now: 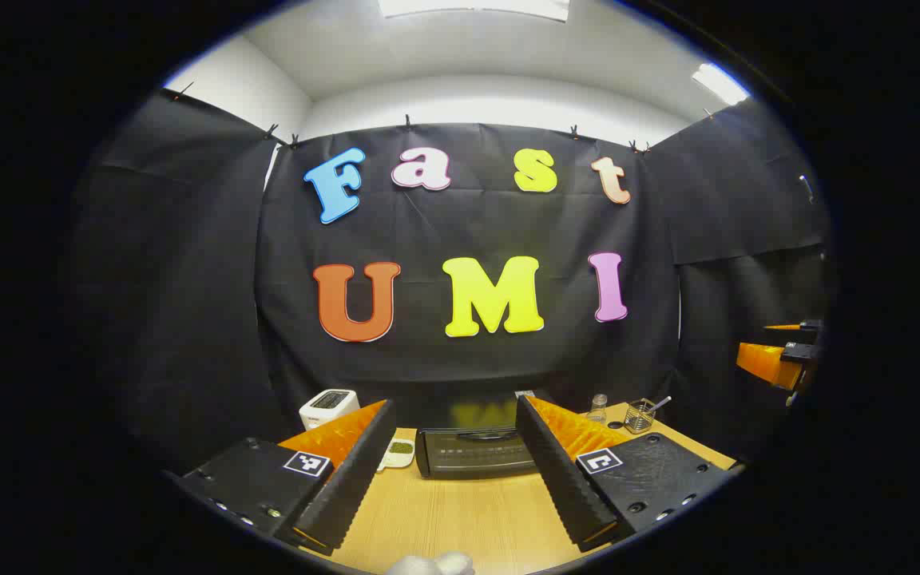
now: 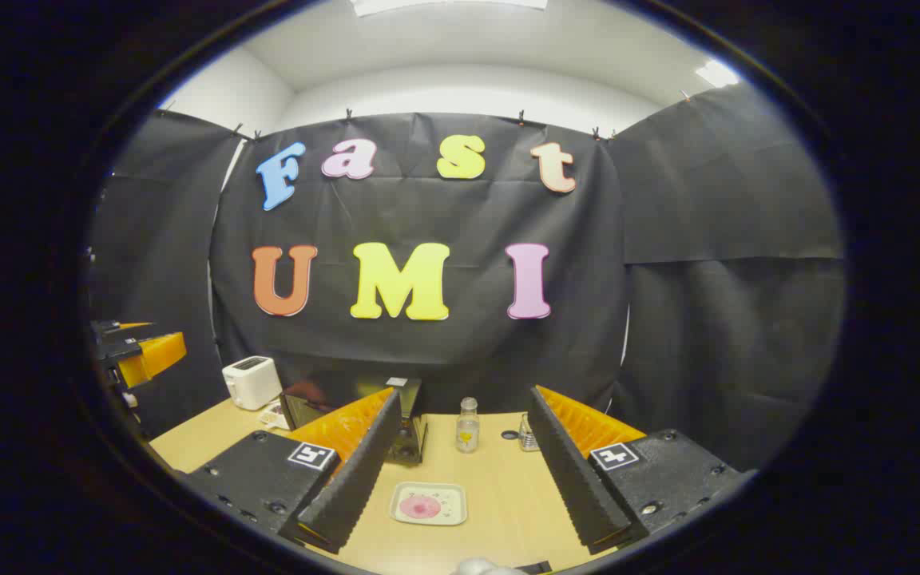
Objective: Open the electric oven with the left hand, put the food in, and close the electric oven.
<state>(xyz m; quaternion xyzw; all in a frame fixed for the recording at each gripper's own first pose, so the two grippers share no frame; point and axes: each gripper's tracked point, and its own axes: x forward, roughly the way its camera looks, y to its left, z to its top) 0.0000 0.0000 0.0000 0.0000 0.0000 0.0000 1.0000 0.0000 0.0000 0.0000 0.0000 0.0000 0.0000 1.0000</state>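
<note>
The black electric oven [image 1: 476,447] stands on the wooden table [image 1: 460,519] with its door closed, straight ahead between the fingers of my left gripper [image 1: 454,415], which is open and well short of it. In the right gripper view the oven [image 2: 348,407] sits at the back left, partly hidden by a finger. A small tray with a pink round piece of food [image 2: 422,506] lies on the table between the fingers of my open right gripper [image 2: 461,403], which holds nothing. My right gripper [image 1: 779,355] also appears at the far right of the left gripper view.
A white toaster [image 2: 251,381] stands at the back left. A small white dish [image 1: 398,452] lies left of the oven. A clear bottle [image 2: 468,425], a dark cap [image 2: 509,435] and a wire holder [image 1: 640,414] stand right of the oven.
</note>
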